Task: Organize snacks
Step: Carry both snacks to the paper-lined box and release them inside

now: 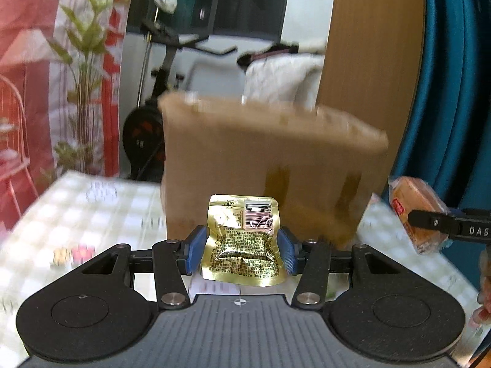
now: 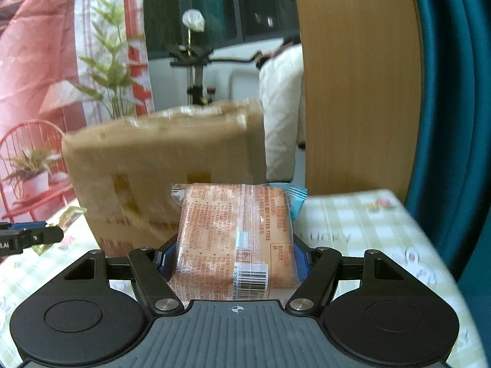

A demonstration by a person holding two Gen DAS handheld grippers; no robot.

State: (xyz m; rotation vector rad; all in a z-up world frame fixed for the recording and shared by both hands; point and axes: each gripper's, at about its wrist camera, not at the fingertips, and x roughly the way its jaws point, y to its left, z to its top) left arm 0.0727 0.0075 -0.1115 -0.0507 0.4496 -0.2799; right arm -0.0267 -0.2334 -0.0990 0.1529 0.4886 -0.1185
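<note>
My left gripper [image 1: 241,250] is shut on a small gold foil snack packet [image 1: 242,239], its blue pads pressing both sides. In the right wrist view my right gripper [image 2: 236,260] is shut on an orange clear-wrapped biscuit pack [image 2: 236,239] with a barcode facing me. Both are held above the checked tablecloth [image 2: 353,230], in front of a brown cardboard box [image 1: 270,165] that stands on the table. The biscuit pack [image 1: 420,211] and the right gripper's finger show at the right edge of the left wrist view. The gold packet [image 2: 69,217] peeks in at the left of the right wrist view.
Behind the table stand an exercise bike [image 1: 153,98], a potted plant [image 1: 83,70] and a red wire chair [image 2: 33,159]. A wooden panel [image 2: 359,86] and a teal curtain [image 2: 451,107] rise at the right. The box [image 2: 159,168] blocks the table's far middle.
</note>
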